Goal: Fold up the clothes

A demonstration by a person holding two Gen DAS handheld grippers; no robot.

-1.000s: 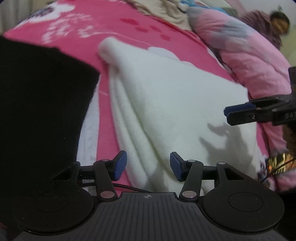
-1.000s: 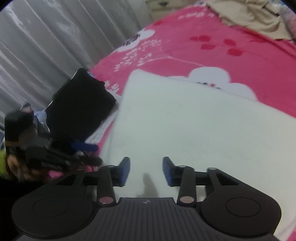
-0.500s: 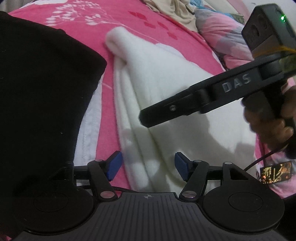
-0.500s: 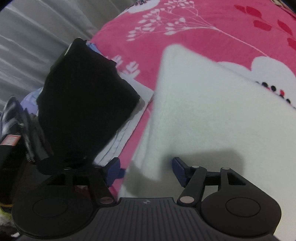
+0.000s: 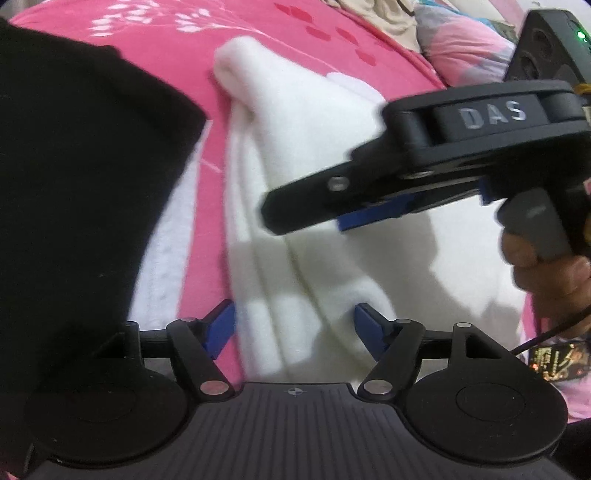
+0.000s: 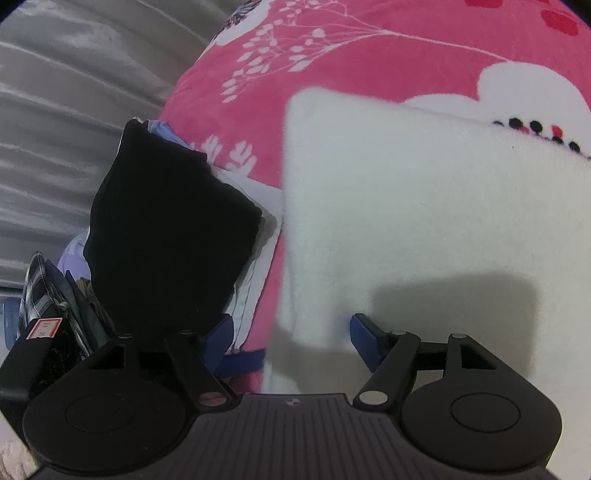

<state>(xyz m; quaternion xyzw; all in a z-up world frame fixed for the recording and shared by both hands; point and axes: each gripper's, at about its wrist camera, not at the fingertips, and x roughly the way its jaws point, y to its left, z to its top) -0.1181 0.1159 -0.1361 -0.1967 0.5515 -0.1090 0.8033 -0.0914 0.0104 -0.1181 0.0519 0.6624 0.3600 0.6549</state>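
A white fleece garment [image 5: 325, 147] lies folded on the pink flowered bedspread [image 5: 295, 33]. My left gripper [image 5: 295, 325] hangs over its near layered edge, and its jaws are opening with the white folds between the blue pads [image 5: 221, 326], which do not press on them. My right gripper [image 5: 306, 218], held by a hand [image 5: 546, 266], reaches across the garment from the right. In the right wrist view the right gripper [image 6: 291, 334] straddles the left edge of the white garment [image 6: 424, 206]. Its jaws are opening too, and the pads stand clear of the cloth.
A folded black garment [image 5: 81, 184] rests on a white one [image 5: 166, 258] just left of the fleece, seen as a black stack [image 6: 166, 236] in the right wrist view. A grey curtain [image 6: 74, 92] hangs beyond it, with plaid clothes [image 6: 37, 291] below. Pink pillows [image 5: 465, 48] lie far right.
The right gripper swung in from the right, across the white garment to its left edge. Both grippers' jaws have spread wider. The left gripper has barely shifted.
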